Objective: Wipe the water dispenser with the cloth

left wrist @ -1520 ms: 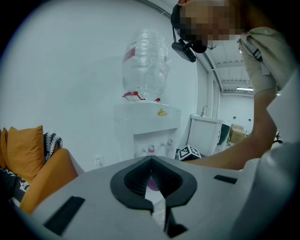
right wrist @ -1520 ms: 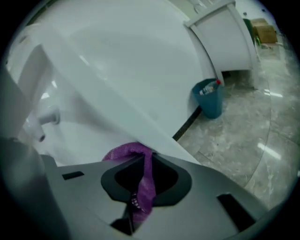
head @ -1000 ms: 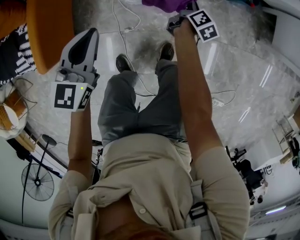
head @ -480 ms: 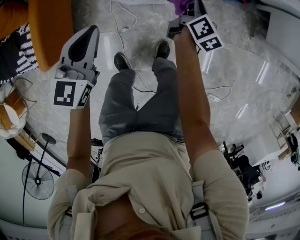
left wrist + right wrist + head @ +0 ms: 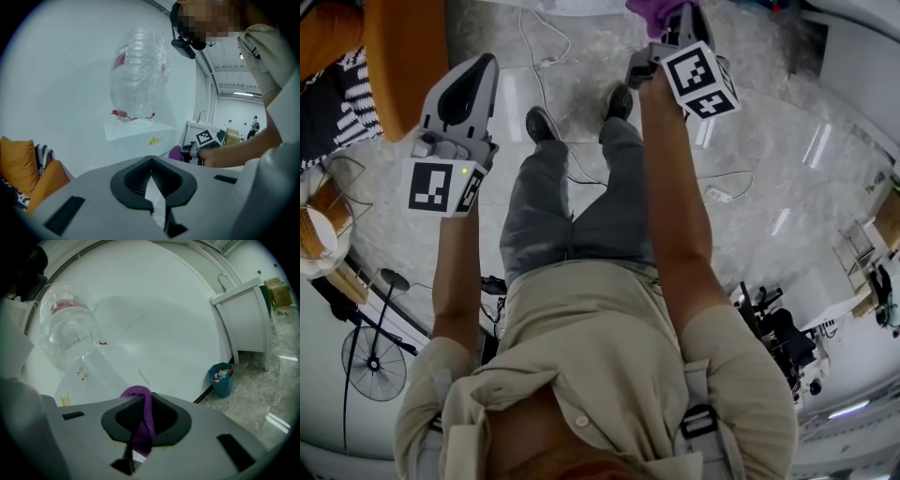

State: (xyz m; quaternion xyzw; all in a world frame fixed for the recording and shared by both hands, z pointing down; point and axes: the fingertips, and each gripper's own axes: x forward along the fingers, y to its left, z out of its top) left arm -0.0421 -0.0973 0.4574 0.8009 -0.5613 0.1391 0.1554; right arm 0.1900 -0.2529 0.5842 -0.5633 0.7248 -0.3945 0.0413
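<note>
In the left gripper view, the white water dispenser (image 5: 140, 133) stands against a white wall with a clear bottle (image 5: 138, 75) upside down on top. It also shows tilted in the right gripper view, where the dispenser (image 5: 89, 376) carries its bottle (image 5: 65, 333). My right gripper (image 5: 140, 427) is shut on a purple cloth (image 5: 137, 392), whose end sticks out past the jaws. In the head view that right gripper (image 5: 680, 23) reaches forward with the cloth (image 5: 654, 11) at the top edge. My left gripper (image 5: 473, 75) is held out at the left; its jaws stand shut on nothing (image 5: 152, 187).
A blue bin (image 5: 221, 379) with rubbish stands by a white cabinet (image 5: 246, 319) at the right. Orange cushions (image 5: 398, 56) lie at the left. A cable (image 5: 553, 56) runs over the marble floor by the person's feet. A fan (image 5: 373, 361) stands behind.
The right gripper with the cloth has shifted a little lower and leftward in the head view. The left gripper has hardly moved.
</note>
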